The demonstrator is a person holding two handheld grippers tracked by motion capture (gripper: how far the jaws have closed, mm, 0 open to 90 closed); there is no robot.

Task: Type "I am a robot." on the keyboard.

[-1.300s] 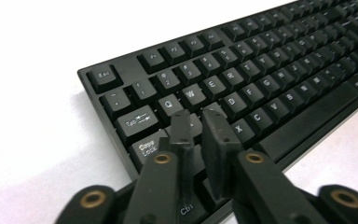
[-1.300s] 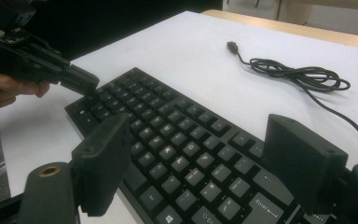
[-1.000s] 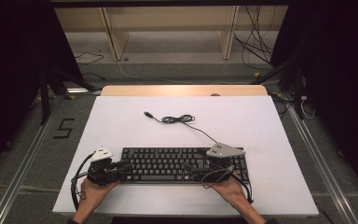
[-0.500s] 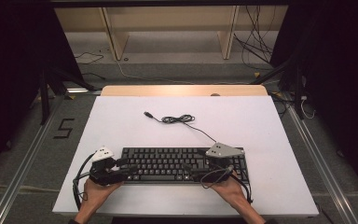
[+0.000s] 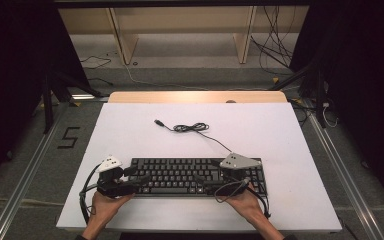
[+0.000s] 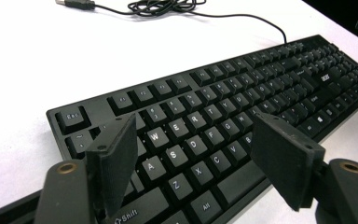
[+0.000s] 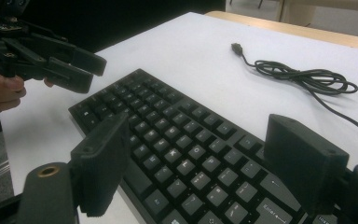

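A black keyboard (image 5: 180, 176) lies near the front edge of the white table (image 5: 280, 130). Its cable (image 5: 192, 128) is bunched behind it and ends in a USB plug (image 5: 158, 122). My left gripper (image 5: 136, 179) hovers at the keyboard's left end. Its jaws have just been opening, and in the left gripper view they (image 6: 198, 158) stand wide over the keyboard (image 6: 223, 107), with the pads off it. My right gripper (image 5: 207, 183) is over the right half, open (image 7: 200, 168) above the keys (image 7: 177, 140). The right gripper view also shows the left gripper (image 7: 74, 65).
A wooden strip (image 5: 195, 96) runs along the table's far edge, with shelf legs and loose wires on the floor behind it. A "5" mark (image 5: 68, 137) lies on the floor at left. Dark stands flank the table.
The left gripper's jaws have spread apart at the keyboard's left end. Both hands, the right gripper and the keyboard have stayed where they were.
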